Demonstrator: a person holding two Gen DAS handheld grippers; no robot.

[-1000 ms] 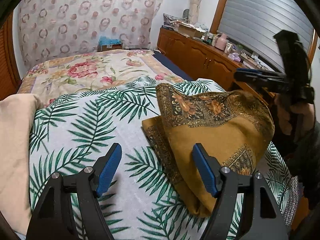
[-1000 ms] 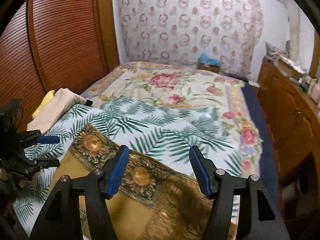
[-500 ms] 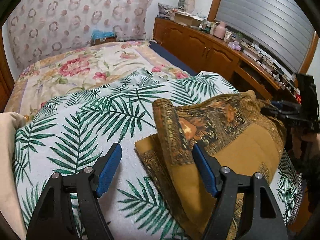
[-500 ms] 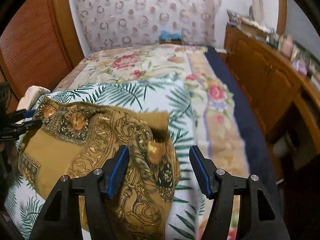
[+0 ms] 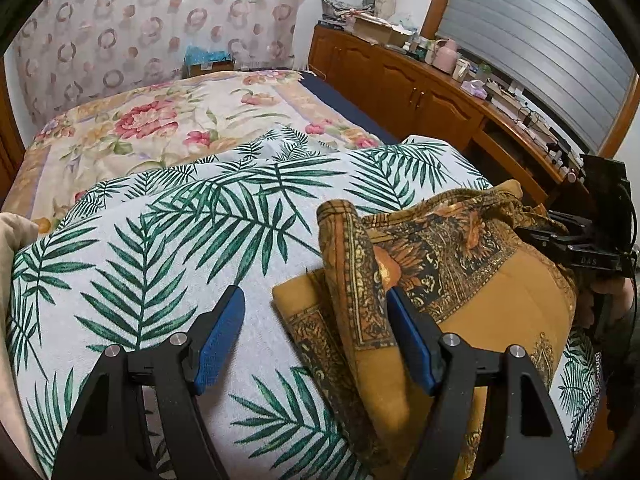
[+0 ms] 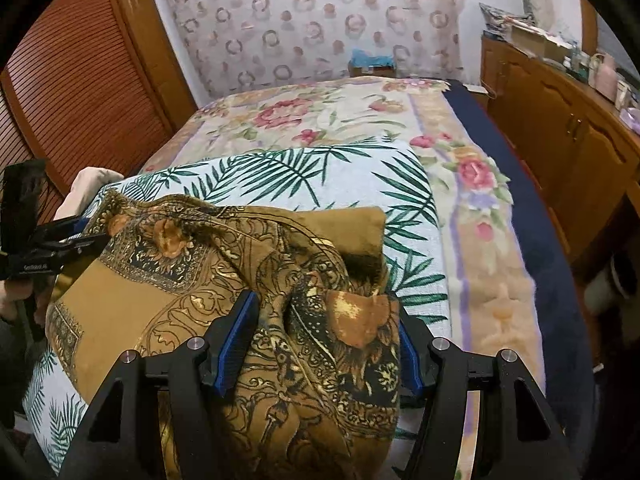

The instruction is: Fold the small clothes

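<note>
A mustard-brown patterned cloth [image 5: 500, 300] lies crumpled on the palm-leaf sheet [image 5: 160, 260] at the bed's near end. My left gripper [image 5: 316, 340] is open; the cloth's rolled left edge [image 5: 348, 280] lies between its fingers, close to the right pad [image 5: 412, 344]. My right gripper [image 6: 322, 344] stands wide, with a bunched mound of the cloth [image 6: 320, 300] filling the gap between its blue pads and spilling over the right one. Each gripper shows in the other's view: the right gripper [image 5: 560, 240] at the cloth's right end, the left gripper [image 6: 76, 240] at its left end.
A floral blanket [image 6: 320, 120] covers the far half of the bed. A beige garment [image 5: 12, 240] lies at the left edge. A cluttered wooden sideboard [image 5: 440, 92] runs along the right. Louvred wardrobe doors [image 6: 80, 80] stand on the left. A box [image 5: 208, 62] sits by the curtain.
Both grippers came down toward the cloth. The right gripper moved over the cloth's right end, so the mound now sits between its fingers. The left gripper shifted so the rolled edge lies between its fingers.
</note>
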